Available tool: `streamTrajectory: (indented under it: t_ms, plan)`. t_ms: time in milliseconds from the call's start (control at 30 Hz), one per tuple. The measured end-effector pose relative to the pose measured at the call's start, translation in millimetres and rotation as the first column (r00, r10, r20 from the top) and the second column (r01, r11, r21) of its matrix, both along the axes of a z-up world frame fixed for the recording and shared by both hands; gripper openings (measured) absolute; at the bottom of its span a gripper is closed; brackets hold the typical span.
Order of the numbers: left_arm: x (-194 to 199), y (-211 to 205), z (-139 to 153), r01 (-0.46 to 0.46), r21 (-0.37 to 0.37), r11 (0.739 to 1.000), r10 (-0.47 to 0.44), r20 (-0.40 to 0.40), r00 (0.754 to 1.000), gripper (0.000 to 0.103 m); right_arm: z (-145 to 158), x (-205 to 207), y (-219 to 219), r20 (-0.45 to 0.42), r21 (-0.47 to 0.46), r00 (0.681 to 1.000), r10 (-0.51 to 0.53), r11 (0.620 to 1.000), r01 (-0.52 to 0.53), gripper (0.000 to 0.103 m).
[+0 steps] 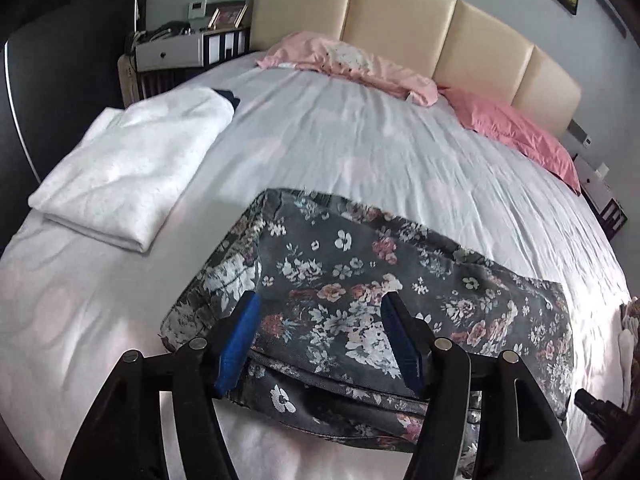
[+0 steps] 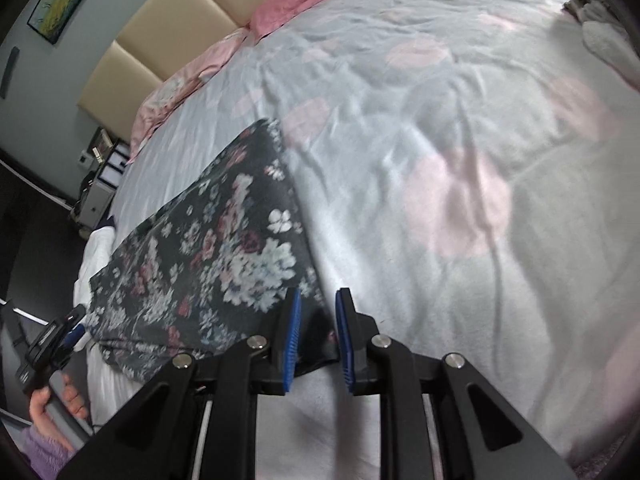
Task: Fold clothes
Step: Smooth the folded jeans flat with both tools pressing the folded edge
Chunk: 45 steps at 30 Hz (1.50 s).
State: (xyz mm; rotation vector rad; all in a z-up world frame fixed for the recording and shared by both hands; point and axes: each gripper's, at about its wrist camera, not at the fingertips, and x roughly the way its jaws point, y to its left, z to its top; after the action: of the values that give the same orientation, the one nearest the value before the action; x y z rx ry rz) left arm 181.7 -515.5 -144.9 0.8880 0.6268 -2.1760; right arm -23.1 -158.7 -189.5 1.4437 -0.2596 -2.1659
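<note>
A dark floral garment (image 1: 360, 272) lies folded on the bed sheet (image 1: 360, 140) near the front edge. My left gripper (image 1: 320, 302) hovers over its near side with its jaws wide apart and nothing pressed between the blue pads. In the right wrist view the same floral garment (image 2: 200, 248) stretches away to the left. My right gripper (image 2: 318, 300) stands at its near right corner with the jaws a narrow gap apart. A dark bit of that corner lies between the pads, which do not visibly squeeze it. A hand (image 2: 60, 396) holds the left gripper (image 2: 74, 322) at the lower left.
A folded white cloth (image 1: 128, 172) sits on the left of the bed. Pink pillows (image 1: 516, 128) and a crumpled pink cloth (image 1: 360, 64) lie by the beige headboard (image 1: 400, 12). A nightstand (image 1: 172, 52) stands at the back left. More clothes (image 2: 592, 20) are piled at the bed's far right.
</note>
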Motion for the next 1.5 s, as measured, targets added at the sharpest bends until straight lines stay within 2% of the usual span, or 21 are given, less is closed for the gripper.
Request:
streamTrajectory:
  t_ms: [100,167,233,333,400,433,500,600,700,900,967,1067,1233,1500]
  plan:
    - [-2.5,-3.7,-2.2,0.001,0.019,1.000,-0.001,-0.012,1.000,0.065,15.4,-2.3,-6.0,-0.052,0.033,0.998,0.038,0.999,-0.036,0.019]
    - [-4.6,-5.8,-5.3,0.004,0.034,0.999,-0.004,-0.010,1.000,0.065,25.8,-7.4,-14.6,-0.052,0.079,0.995,0.087,0.993,-0.083,0.019]
    - [-6.5,-6.8,-8.4,0.007,0.043,0.999,-0.007,-0.002,1.000,0.065,33.4,-17.5,-22.1,-0.026,0.089,0.989,0.147,0.985,-0.145,0.019]
    - [-10.7,-3.9,-11.0,0.023,0.043,0.999,-0.023,0.012,1.000,0.065,38.7,-33.1,-32.9,0.010,0.079,0.976,0.220,0.972,-0.220,0.039]
    - [-12.9,-1.2,-11.8,0.035,0.035,0.999,-0.035,0.024,0.999,0.065,36.7,-42.1,-35.5,0.003,0.059,0.973,0.231,0.971,-0.231,0.055]
    - [-14.3,-0.2,-12.2,0.040,0.033,0.999,-0.041,0.030,0.999,0.065,32.8,-44.3,-32.1,0.004,0.049,0.975,0.223,0.974,-0.223,0.056]
    - [-17.1,1.7,-13.1,0.052,0.027,0.998,-0.053,0.040,0.998,0.065,21.3,-49.7,-24.3,0.034,0.023,0.979,0.200,0.979,-0.201,0.056]
    - [-22.5,5.0,-13.3,0.073,0.015,0.997,-0.073,0.051,0.996,0.065,-2.2,-61.9,-18.5,0.135,-0.049,0.975,0.175,0.984,-0.169,0.056]
    - [-28.7,7.1,-16.0,0.094,0.009,0.996,-0.095,0.072,0.993,0.065,-23.4,-74.4,-20.7,0.238,-0.130,0.954,0.181,0.980,-0.154,0.056]
    - [-35.8,6.8,-24.3,0.119,0.020,0.993,-0.121,0.098,0.988,0.065,-44.3,-96.6,-17.7,0.357,-0.235,0.906,0.227,0.961,-0.148,0.057]
    - [-36.9,5.6,-25.3,0.120,0.024,0.992,-0.122,0.099,0.988,0.065,-49.1,-102.2,-14.7,0.385,-0.256,0.888,0.250,0.954,-0.158,0.053]
    - [-36.6,3.4,-26.1,0.120,0.030,0.992,-0.122,0.093,0.988,0.065,-55.3,-108.8,-8.6,0.424,-0.279,0.868,0.259,0.949,-0.147,0.040]
    - [-35.7,1.0,-27.3,0.115,0.038,0.993,-0.118,0.079,0.990,0.065,-52.5,-105.9,-8.1,0.421,-0.262,0.868,0.262,0.952,-0.161,0.037]
    - [-39.7,0.4,-29.7,0.129,0.046,0.991,-0.132,0.078,0.988,0.065,-50.2,-104.7,-18.7,0.394,-0.294,0.872,0.290,0.939,-0.179,0.041]
